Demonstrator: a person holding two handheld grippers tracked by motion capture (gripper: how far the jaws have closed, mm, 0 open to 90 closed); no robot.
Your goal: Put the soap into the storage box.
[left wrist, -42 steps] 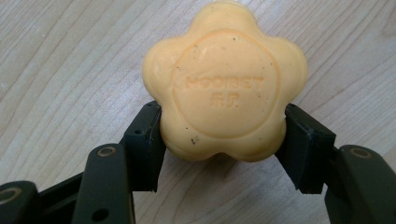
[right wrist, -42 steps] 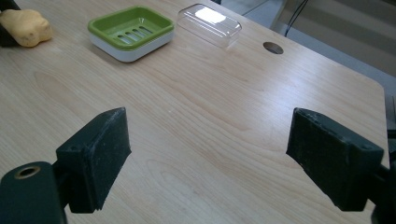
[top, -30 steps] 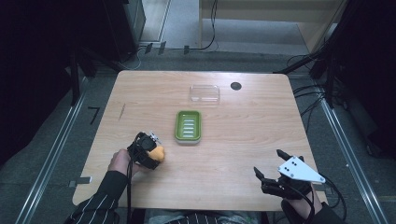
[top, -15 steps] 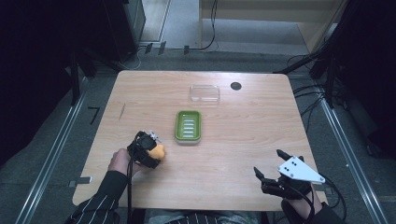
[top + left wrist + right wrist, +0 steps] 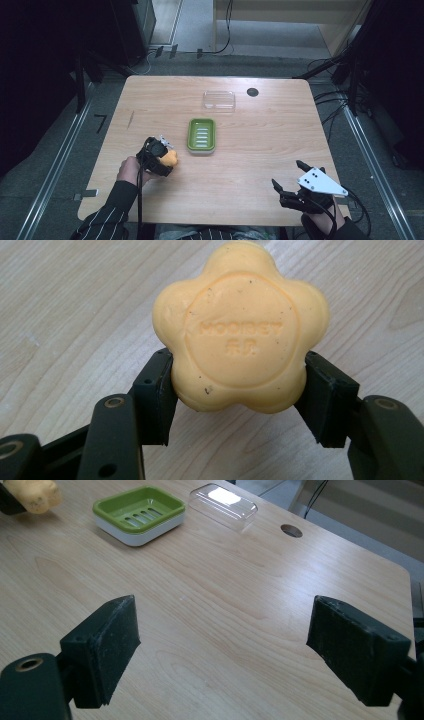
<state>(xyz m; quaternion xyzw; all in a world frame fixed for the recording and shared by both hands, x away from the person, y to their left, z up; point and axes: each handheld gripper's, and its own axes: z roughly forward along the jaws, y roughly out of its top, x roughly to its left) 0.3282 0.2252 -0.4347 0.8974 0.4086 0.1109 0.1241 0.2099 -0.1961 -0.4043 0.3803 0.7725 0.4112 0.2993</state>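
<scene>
A yellow flower-shaped soap bar (image 5: 240,330) with raised lettering sits between the jaws of my left gripper (image 5: 240,400), whose pads press on both its sides. From above, that gripper (image 5: 167,159) and the soap (image 5: 171,158) are at the table's left front, just left of a green soap dish (image 5: 201,135). The soap (image 5: 32,494) and the dish (image 5: 139,514) also appear far off in the right gripper view. My right gripper (image 5: 287,176) rests near the front right edge, jaws wide apart with nothing between them (image 5: 222,650).
A clear plastic lid (image 5: 219,99) lies behind the green dish, and shows as a clear lid (image 5: 223,506) in the right gripper view. A round cable hole (image 5: 252,92) is at the back of the wooden table (image 5: 280,130). Dark cables and stands surround the table.
</scene>
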